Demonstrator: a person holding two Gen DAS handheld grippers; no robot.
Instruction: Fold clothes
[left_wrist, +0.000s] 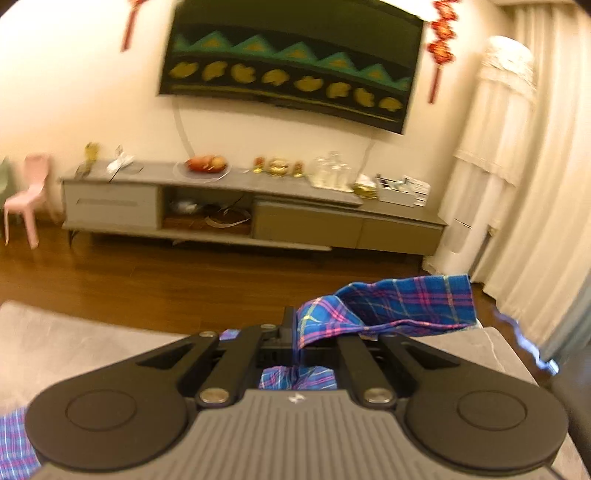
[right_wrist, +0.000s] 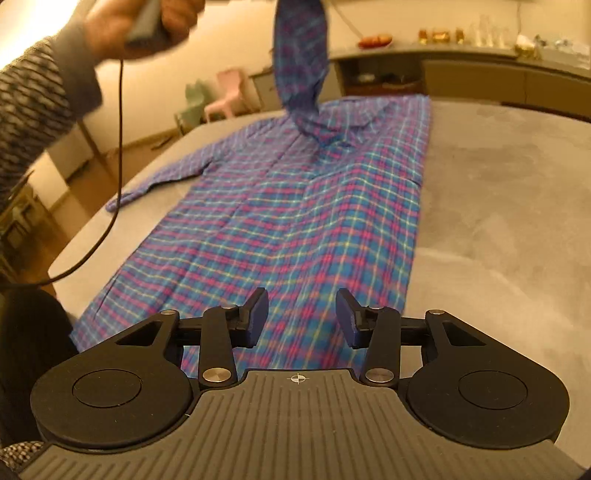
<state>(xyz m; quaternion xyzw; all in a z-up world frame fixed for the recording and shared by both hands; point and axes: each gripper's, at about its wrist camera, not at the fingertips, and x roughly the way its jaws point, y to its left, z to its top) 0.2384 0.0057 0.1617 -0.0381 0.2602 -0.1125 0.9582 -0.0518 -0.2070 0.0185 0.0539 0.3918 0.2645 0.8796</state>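
A blue, pink and yellow plaid shirt (right_wrist: 295, 221) lies spread flat along a grey table (right_wrist: 498, 221), one sleeve (right_wrist: 162, 177) stretched out to the left. My left gripper (left_wrist: 295, 332) is shut on the other sleeve (left_wrist: 391, 306) and holds it lifted high; in the right wrist view that sleeve (right_wrist: 301, 62) hangs up from the shirt's far end beside the person's hand (right_wrist: 144, 22). My right gripper (right_wrist: 302, 317) is open and empty, low over the shirt's near hem.
A black cable (right_wrist: 118, 147) hangs from the left hand down past the table's left edge. Beyond the table are a wooden floor (left_wrist: 147, 280), a long grey TV cabinet (left_wrist: 221, 206), a pink chair (left_wrist: 27, 195) and curtains (left_wrist: 535, 184).
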